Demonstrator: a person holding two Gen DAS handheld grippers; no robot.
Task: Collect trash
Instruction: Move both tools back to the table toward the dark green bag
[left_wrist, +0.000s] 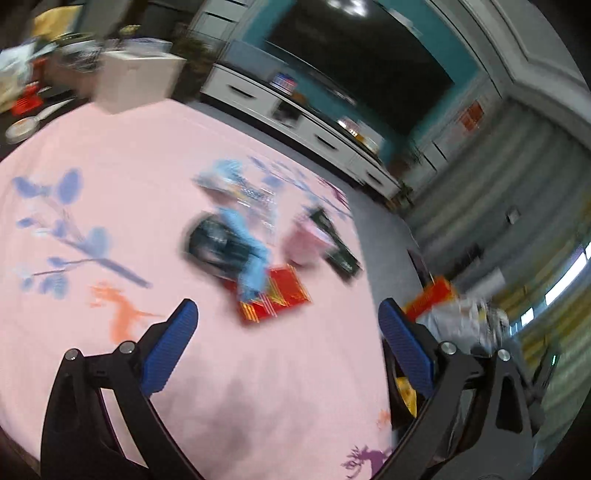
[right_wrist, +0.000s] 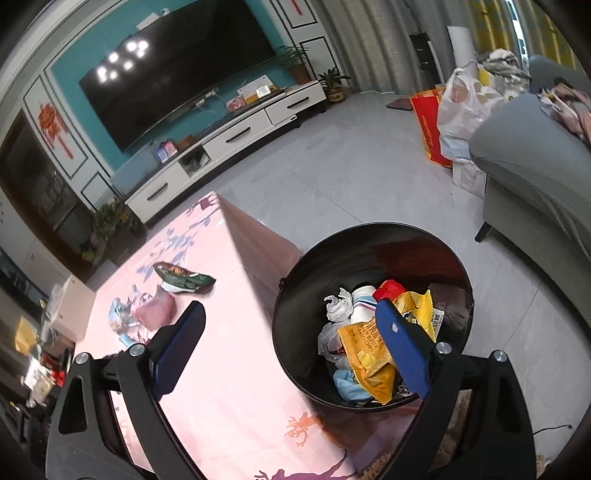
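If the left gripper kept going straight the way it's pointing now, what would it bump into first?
Probably the red packet on the pink tablecloth, which lies just ahead between the open fingers of the left gripper. The view is blurred and depth is hard to judge, so it might touch bare cloth just short of the packet.

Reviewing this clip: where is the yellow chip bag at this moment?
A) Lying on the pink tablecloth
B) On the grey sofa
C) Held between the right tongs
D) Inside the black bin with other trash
D: in the right wrist view the yellow chip bag lies inside the black bin among crumpled paper and other wrappers, and both tongs are empty.
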